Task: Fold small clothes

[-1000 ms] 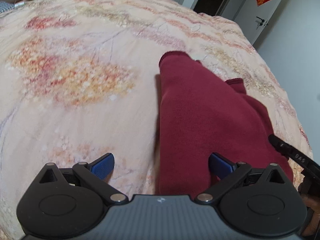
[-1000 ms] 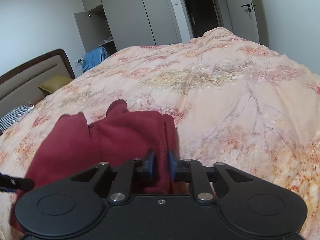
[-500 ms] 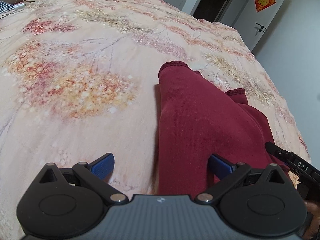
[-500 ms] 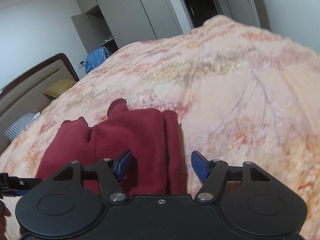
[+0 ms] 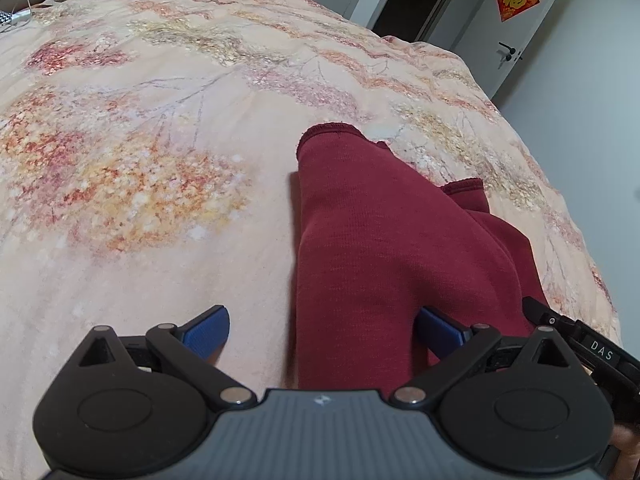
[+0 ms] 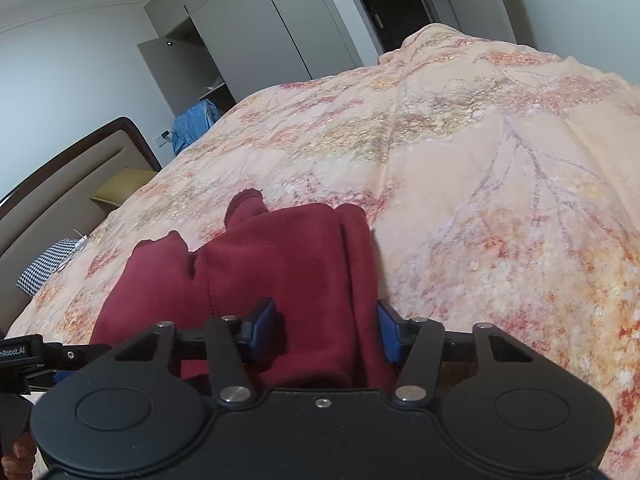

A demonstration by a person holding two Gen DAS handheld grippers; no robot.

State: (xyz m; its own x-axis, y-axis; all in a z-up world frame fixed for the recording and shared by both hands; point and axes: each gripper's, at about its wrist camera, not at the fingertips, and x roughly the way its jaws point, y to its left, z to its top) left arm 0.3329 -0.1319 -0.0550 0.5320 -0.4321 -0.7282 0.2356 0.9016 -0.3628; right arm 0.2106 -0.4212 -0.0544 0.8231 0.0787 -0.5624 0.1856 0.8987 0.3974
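While the dark red knit garment (image 5: 384, 248) lies folded on the bed's peach flowery blanket (image 5: 140, 200), the left tool (image 5: 322, 330) is wide open over its near edge, holding nothing. The right tool (image 6: 326, 330) is open around the cloth too. Only the right view shows the brown headboard (image 6: 60, 184).

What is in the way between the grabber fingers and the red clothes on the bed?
Nothing visible. The dark red knitted garment lies on the peach floral bedspread, and both the left gripper and the right gripper are open right over its near edge, with only cloth between their blue fingers.
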